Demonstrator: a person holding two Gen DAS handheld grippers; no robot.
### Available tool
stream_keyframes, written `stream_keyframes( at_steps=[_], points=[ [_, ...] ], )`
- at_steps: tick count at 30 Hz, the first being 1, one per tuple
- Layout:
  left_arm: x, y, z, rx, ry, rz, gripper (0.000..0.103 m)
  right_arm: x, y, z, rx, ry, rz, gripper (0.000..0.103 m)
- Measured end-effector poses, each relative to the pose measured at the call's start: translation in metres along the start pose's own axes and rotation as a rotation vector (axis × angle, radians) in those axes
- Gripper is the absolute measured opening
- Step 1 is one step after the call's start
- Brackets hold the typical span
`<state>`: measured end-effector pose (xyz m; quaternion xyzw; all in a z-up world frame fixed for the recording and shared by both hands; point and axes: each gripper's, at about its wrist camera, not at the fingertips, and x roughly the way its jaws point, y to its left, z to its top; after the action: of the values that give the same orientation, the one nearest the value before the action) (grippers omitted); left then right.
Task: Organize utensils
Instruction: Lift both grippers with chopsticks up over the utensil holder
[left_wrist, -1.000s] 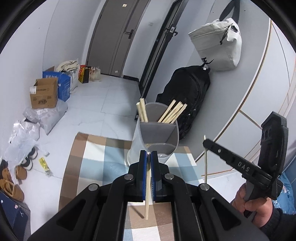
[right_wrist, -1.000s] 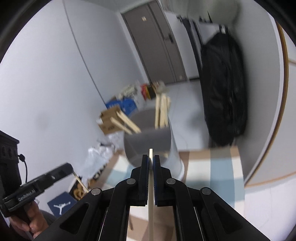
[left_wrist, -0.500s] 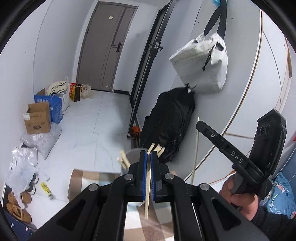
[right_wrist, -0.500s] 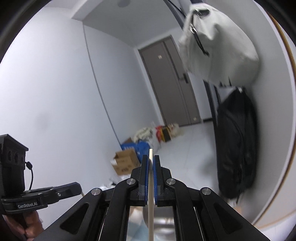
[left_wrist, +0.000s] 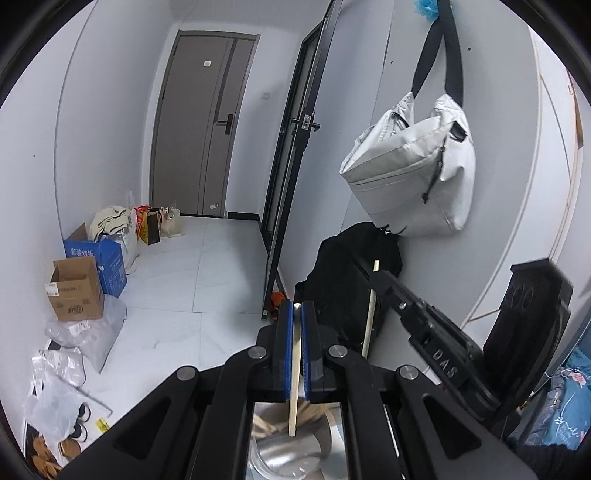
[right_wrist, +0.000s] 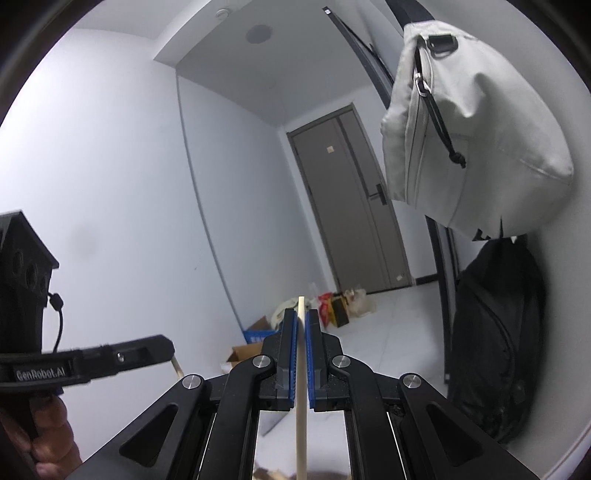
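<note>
My left gripper (left_wrist: 297, 308) is shut on a pale wooden chopstick (left_wrist: 294, 387) that hangs down through its blue pads. Straight below it, the grey utensil holder (left_wrist: 295, 448) with several chopsticks inside shows between the gripper's arms. My right gripper (right_wrist: 301, 318) is shut on a second chopstick (right_wrist: 301, 406), held upright. In the left wrist view the right gripper (left_wrist: 384, 280) stands to the right with its chopstick (left_wrist: 370, 310) upright. In the right wrist view the left gripper (right_wrist: 162, 347) is at the left edge, held by a hand (right_wrist: 48, 435). The holder is barely visible in that view.
A grey shoulder bag (left_wrist: 410, 173) hangs on the wall to the right, with a black backpack (left_wrist: 351, 280) below it. Cardboard boxes (left_wrist: 74, 291), plastic bags and shoes line the left wall. A grey door (left_wrist: 203, 129) stands at the far end of the tiled floor.
Both grippers have risen with their chopsticks and tilted upward. The holder has slid from the middle of each view down to the bottom edge, and the checked tablecloth has dropped out of sight.
</note>
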<state>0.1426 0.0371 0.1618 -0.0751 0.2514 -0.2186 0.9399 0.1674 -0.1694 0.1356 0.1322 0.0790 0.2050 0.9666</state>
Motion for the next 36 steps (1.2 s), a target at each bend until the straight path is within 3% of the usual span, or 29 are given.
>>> stream_keyframes(
  at_steps=[17, 28, 36],
  points=[
    [0.066, 0.029, -0.009, -0.010, 0.097, -0.018, 0.000, 0.035, -0.004, -0.048, -0.019, -0.028, -0.014, 0.004],
    [0.078, 0.031, -0.019, 0.014, 0.125, -0.033, 0.000, 0.014, 0.004, -0.070, -0.035, -0.094, -0.043, 0.003],
    [0.077, 0.029, -0.025, 0.020, 0.125, -0.056, 0.000, 0.006, 0.004, -0.075, -0.066, -0.060, -0.028, 0.004]
  ],
)
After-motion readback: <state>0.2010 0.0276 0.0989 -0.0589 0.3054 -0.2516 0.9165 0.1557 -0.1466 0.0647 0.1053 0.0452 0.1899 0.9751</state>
